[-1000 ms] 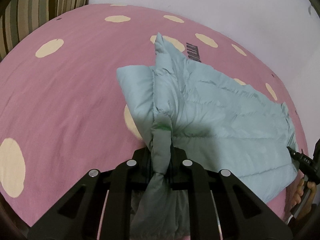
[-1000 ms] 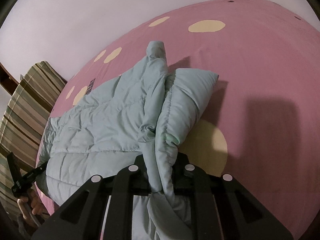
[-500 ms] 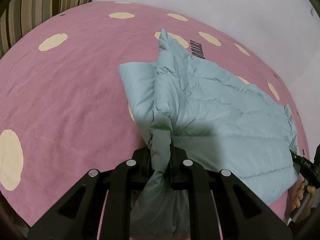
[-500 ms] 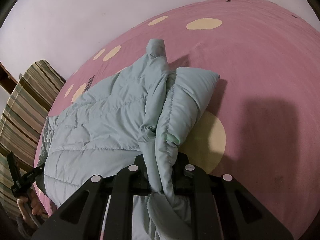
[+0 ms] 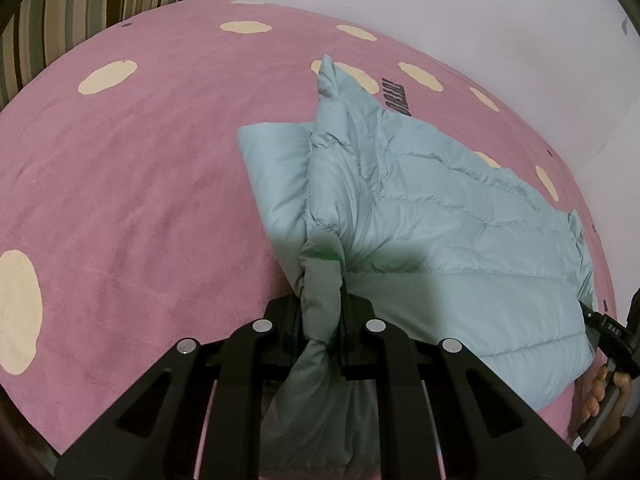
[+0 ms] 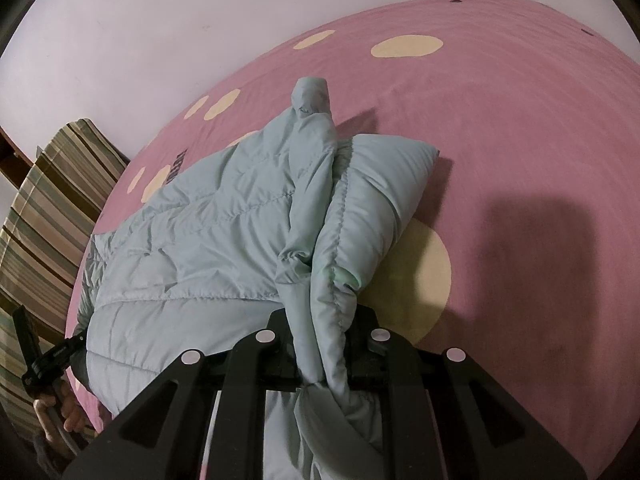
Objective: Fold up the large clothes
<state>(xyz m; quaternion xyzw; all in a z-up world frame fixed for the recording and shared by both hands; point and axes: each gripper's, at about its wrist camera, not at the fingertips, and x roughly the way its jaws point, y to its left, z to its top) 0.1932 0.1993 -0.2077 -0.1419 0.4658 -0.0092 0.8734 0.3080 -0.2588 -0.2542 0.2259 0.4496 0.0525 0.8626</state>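
Your left gripper (image 5: 322,312) and right gripper (image 6: 324,344) each pinch bunched edges of the pale blue quilted puffer jacket (image 5: 432,216) at lower centre, over the pink dotted bedspread (image 5: 140,184).

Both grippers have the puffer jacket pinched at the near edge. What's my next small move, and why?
Probably carry both grips forward together to lay the fold. The left gripper and right gripper are each shut on the jacket, whose body lies flat on the pink bedspread ahead.
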